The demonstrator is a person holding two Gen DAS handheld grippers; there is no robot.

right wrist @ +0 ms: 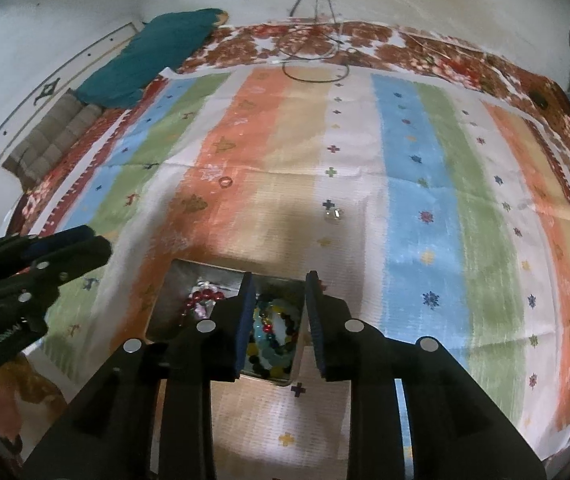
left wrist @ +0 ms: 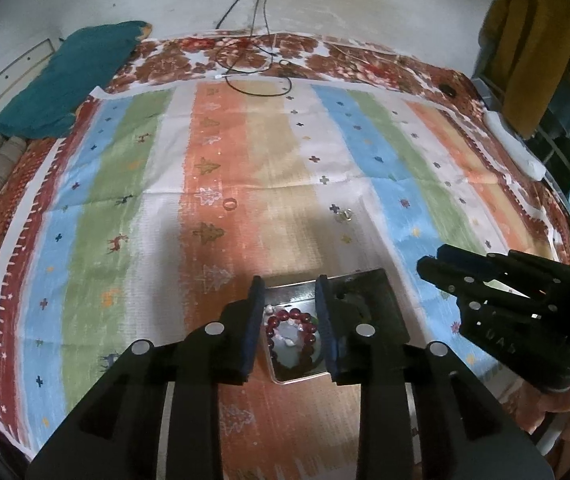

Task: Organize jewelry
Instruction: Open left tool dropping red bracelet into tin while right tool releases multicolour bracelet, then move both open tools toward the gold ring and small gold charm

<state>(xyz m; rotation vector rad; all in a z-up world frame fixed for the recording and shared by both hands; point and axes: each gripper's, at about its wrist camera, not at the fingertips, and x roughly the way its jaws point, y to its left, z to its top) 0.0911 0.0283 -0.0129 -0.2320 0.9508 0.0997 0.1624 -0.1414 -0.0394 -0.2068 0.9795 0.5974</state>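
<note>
A shiny metal tin lies on the striped cloth and holds a dark red bead bracelet. My left gripper is open just above the tin, empty. In the right wrist view the tin shows the red bracelet on its left side and a multicoloured bead bracelet on its right side. My right gripper is open over that right side, empty. A small ring and a small silver piece of jewelry lie on the cloth farther away.
The striped cloth covers a bed. A teal pillow lies at the far left, black cables at the far edge, a white power strip at the right. A mustard garment hangs at the right.
</note>
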